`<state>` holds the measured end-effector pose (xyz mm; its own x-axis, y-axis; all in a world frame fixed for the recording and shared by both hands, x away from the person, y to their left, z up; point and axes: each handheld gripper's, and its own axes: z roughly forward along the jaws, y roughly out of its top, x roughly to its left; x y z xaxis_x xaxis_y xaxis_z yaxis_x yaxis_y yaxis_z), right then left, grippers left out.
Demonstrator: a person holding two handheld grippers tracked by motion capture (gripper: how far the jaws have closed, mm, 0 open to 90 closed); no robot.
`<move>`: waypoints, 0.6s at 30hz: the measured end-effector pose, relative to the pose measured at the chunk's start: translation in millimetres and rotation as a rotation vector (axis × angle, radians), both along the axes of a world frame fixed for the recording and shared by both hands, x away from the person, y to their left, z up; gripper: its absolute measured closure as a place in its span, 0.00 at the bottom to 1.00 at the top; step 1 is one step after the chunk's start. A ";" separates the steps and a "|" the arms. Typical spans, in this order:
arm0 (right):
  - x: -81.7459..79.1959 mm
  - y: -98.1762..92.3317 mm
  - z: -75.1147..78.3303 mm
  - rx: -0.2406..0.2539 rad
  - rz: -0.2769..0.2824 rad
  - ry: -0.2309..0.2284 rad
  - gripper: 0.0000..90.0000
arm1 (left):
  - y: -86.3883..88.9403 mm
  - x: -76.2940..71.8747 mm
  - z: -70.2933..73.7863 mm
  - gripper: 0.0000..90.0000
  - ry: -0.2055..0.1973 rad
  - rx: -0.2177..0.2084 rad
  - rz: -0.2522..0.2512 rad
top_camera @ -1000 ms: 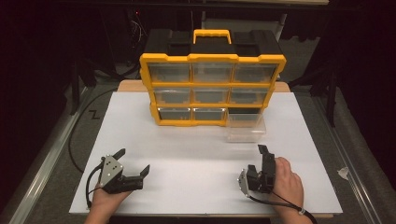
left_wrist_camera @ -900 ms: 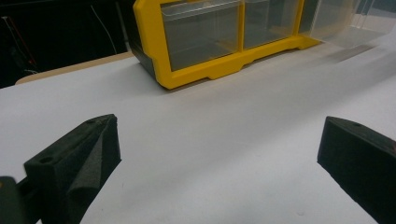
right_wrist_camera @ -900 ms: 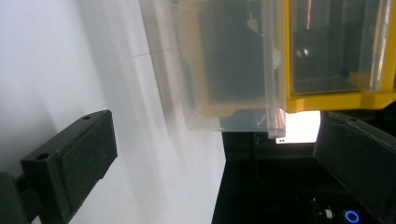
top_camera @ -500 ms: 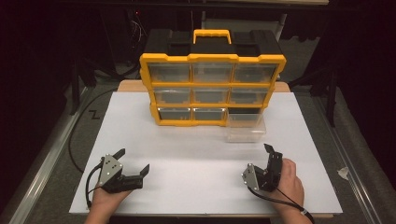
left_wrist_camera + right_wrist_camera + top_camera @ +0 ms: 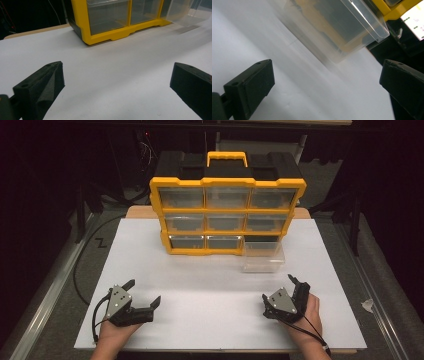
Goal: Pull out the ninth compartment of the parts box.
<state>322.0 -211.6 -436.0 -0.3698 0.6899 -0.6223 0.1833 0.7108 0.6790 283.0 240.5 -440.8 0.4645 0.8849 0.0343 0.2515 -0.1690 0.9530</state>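
A yellow and black organizer [image 5: 227, 215] with clear drawers stands at the back of the white table top [image 5: 215, 280]. Its bottom right drawer [image 5: 263, 256] is pulled out and looks empty. My left gripper [image 5: 144, 291] rests open near the front left, pointing at the organizer's lower left corner [image 5: 110, 37], nothing between its jaws. My right gripper [image 5: 279, 290] sits open at the front right, rolled to one side. The pulled-out drawer [image 5: 332, 27] lies a short way ahead of it, apart from the pads [image 5: 254, 82].
A black cable [image 5: 82, 265] curves along the grey floor left of the table. A metal rail [image 5: 45, 295] runs down the left side. A small white scrap [image 5: 367, 305] lies on the floor at the right.
The right hand has rolled its gripper and shifted it slightly right, so its grey plate now faces up. The left gripper has stayed put.
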 end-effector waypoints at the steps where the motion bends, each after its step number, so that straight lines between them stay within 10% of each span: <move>1: 0.1 -1.0 1.1 0.039 -0.002 0.006 0.01 | -0.1 0.1 0.3 0.00 0.003 0.001 0.000; 18: -3.1 -27.6 10.0 0.625 0.000 0.134 0.01 | 3.4 0.2 2.7 0.00 0.007 -0.042 0.012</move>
